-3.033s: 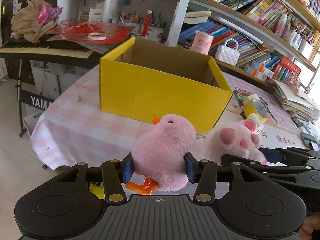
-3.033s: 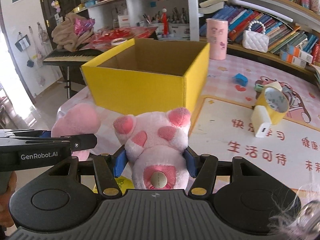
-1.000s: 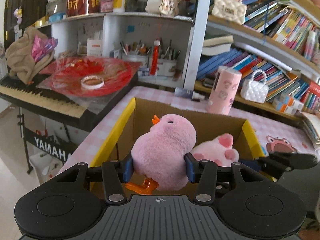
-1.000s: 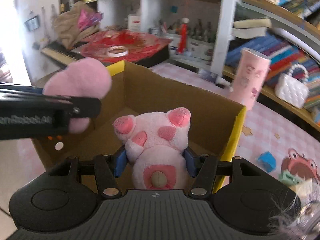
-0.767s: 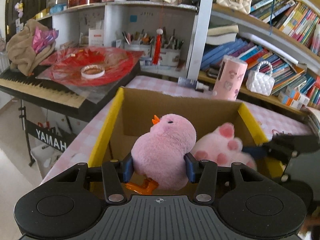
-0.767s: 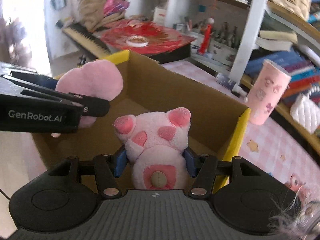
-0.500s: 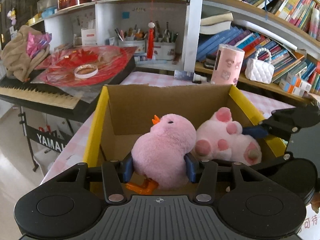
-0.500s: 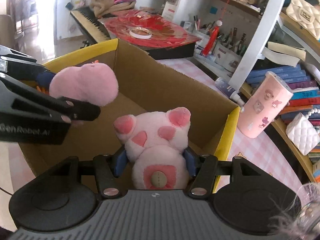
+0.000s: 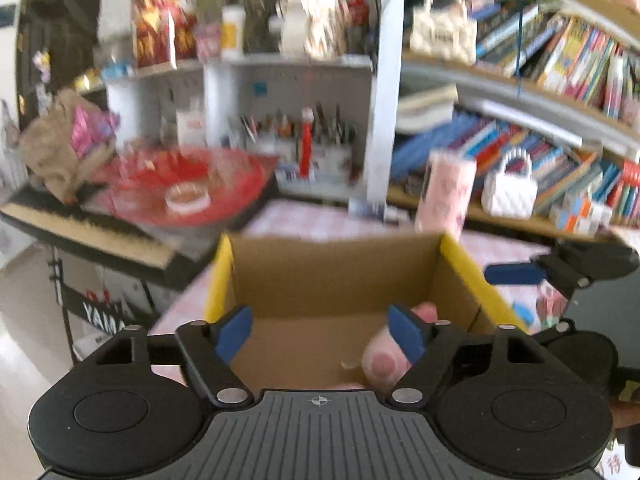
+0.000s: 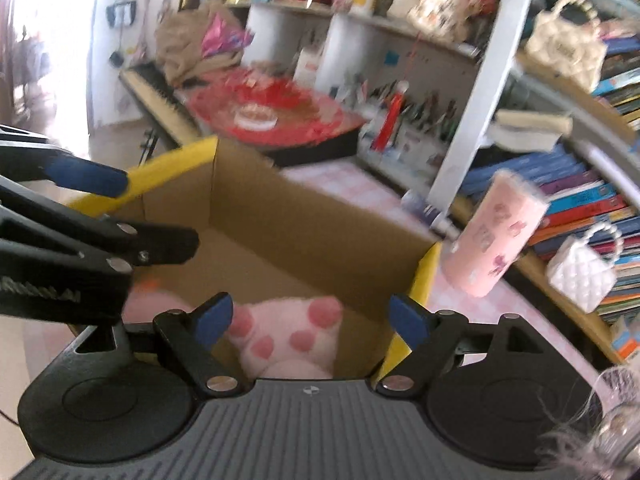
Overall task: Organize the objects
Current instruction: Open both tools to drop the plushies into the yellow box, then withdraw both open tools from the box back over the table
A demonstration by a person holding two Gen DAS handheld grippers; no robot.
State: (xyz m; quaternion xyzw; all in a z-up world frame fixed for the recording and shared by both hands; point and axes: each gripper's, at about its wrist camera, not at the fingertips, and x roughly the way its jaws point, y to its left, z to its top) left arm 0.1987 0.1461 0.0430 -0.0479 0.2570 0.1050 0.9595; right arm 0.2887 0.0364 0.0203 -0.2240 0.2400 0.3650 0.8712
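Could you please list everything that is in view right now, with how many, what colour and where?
Cardboard box: one, yellow outside and brown inside, on the table under both grippers.
Paw plush: one, pale pink with darker pads, lying in the box.
Second plush: one, pink, in the box beside the paw plush, mostly hidden.
Tablecloth: one, pink and white check, under the box.
Tumbler: one, pink, beyond the box.
Small handbag: one, white quilted, on the low shelf.
Books: many, mixed colours, on the shelves.
Tape roll: one, white, on a red sheet.
Keyboard: one, black.
Left gripper: one, black with blue pads, jaws just opened, nothing gripped.
Right gripper: one, same colours, jaws just opened, nothing gripped.
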